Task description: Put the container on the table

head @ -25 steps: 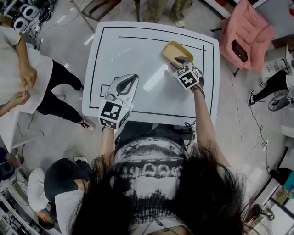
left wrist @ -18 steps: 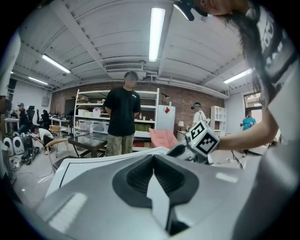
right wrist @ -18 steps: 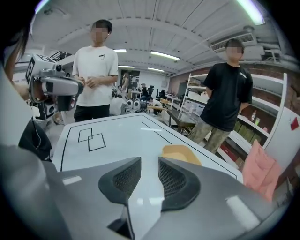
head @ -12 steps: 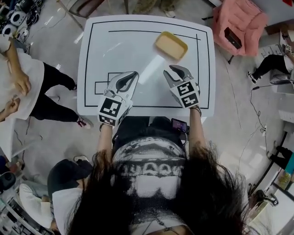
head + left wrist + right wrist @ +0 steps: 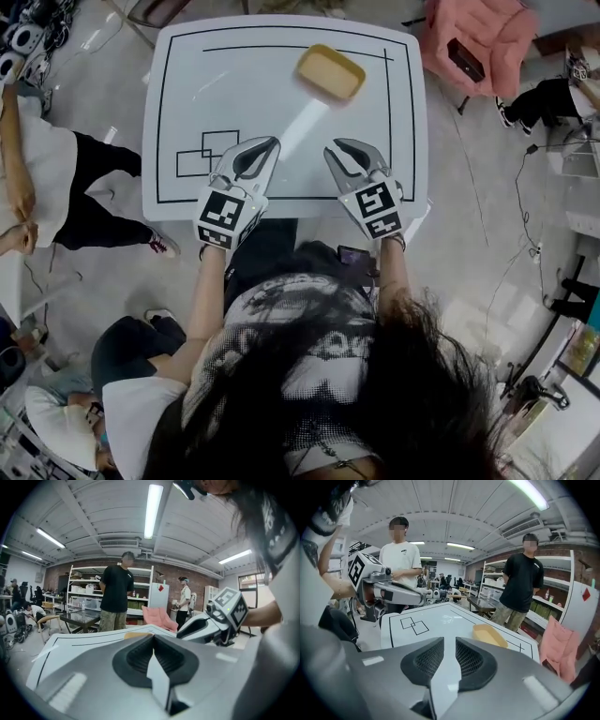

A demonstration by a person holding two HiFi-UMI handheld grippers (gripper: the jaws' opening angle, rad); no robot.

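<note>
The yellow container (image 5: 330, 72) rests on the white table (image 5: 234, 94) at its far right, with nothing touching it. My right gripper (image 5: 335, 149) hovers over the table's near edge, well short of the container. Its jaws are closing with a narrow gap and nothing between them. In the right gripper view the container (image 5: 490, 634) lies beyond the right gripper's (image 5: 450, 641) pads. My left gripper (image 5: 272, 142) hangs beside it over the near edge, shut and empty. In the left gripper view the left gripper's (image 5: 153, 636) tips meet, and a sliver of the container (image 5: 136, 634) shows behind them.
Black outlines and two overlapping squares (image 5: 206, 155) mark the tabletop. A pink chair (image 5: 473, 42) stands past the table's far right corner. A person in white (image 5: 37, 178) stands left of the table, another person (image 5: 522, 583) stands beyond it, and shelves line the back wall.
My right gripper has drawn back from the container to the near edge, leaving it on the table, and its jaws have narrowed. The left gripper shifted slightly.
</note>
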